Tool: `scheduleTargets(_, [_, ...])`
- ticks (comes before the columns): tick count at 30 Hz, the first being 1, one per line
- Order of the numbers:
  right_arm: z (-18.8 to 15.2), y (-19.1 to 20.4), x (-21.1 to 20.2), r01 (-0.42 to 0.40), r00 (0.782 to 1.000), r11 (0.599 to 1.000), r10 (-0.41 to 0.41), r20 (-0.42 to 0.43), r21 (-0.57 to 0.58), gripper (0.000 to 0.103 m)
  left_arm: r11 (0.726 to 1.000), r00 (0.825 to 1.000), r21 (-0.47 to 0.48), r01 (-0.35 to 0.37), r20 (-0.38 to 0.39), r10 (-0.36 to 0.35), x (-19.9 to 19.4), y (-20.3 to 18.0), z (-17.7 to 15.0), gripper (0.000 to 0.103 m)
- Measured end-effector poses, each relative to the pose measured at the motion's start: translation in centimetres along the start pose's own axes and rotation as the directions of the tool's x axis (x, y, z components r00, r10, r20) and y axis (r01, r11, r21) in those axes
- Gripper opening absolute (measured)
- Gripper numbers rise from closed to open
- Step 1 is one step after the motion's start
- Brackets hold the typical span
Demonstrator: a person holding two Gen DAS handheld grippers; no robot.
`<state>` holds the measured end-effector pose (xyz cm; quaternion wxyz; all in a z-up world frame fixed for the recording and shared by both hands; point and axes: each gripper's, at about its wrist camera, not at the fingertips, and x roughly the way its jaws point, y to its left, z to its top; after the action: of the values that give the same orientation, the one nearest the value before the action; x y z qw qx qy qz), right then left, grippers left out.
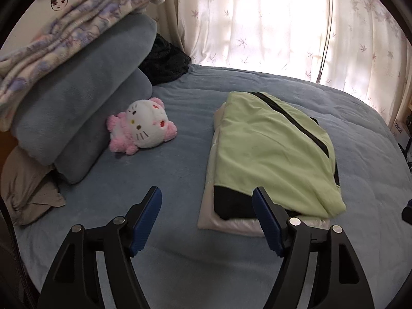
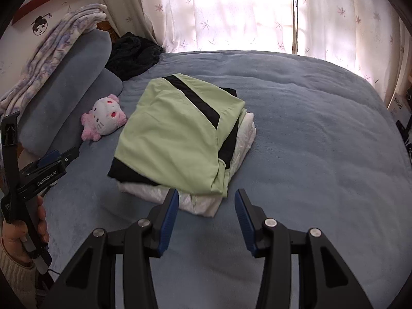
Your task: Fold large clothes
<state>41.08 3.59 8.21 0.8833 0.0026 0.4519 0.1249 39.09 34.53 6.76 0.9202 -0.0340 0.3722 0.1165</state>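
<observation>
Jacket (image 2: 177,134) folded on white pile (image 2: 206,202), 12 o'clock of both claws. L gripper (image 1: 207,206) & R gripper (image 2: 207,207) spread wide, empty. Tip: press the top flat, don't tug.

The white garment (image 2: 239,144) lies mostly buried under the folded green jacket (image 2: 175,139), only its edges showing. A dark heap (image 1: 164,61) by the curtain (image 1: 257,20) is too shadowed to identify. The box (image 2: 397,105) at the bed's (image 2: 309,128) far side is cut off by the frame, its lettering unreadable. The hand (image 2: 15,234) holding the left gripper (image 2: 55,159) is cropped.
</observation>
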Motion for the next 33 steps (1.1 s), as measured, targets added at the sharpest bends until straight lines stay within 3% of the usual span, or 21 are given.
scheduleTargets(8, [-4.8,-0.1,-11.8,0.023,0.999,0.999,-0.022,0.042,-0.033,0.045,0.999,0.998,0.031,0.035,0.046,-0.036,-11.0,-0.1,-3.8,0.073])
scheduleTargets(17, [-12.6,-2.1,-21.9,0.009,0.998,0.998,-0.005,0.069,-0.056,0.045,0.986,0.979,0.067,0.155,0.122,-0.163,-23.4,-3.3,-9.8,0.083])
scheduleTargets(25, [-20.3,-4.4,-24.4,-0.045,0.994,0.999,0.044,0.104,0.009,0.045,0.971,0.964,0.054,0.234,0.114,-0.239,-27.1,-8.1,-17.8,0.088])
scheduleTargets(30, [-25.4,-5.4,-23.1,0.008,0.99,0.997,-0.018,0.137,0.073,0.047,0.973,0.971,0.096,0.212,0.096,-0.221,-26.6,-11.7,-23.2,0.088])
scheduleTargets(33, [-28.2,-6.2,-21.6,0.011,0.99,0.99,-0.03,0.135,0.14,0.052,0.965,0.971,0.128,0.227,0.046,-0.235,-25.8,-14.2,-26.4,0.088])
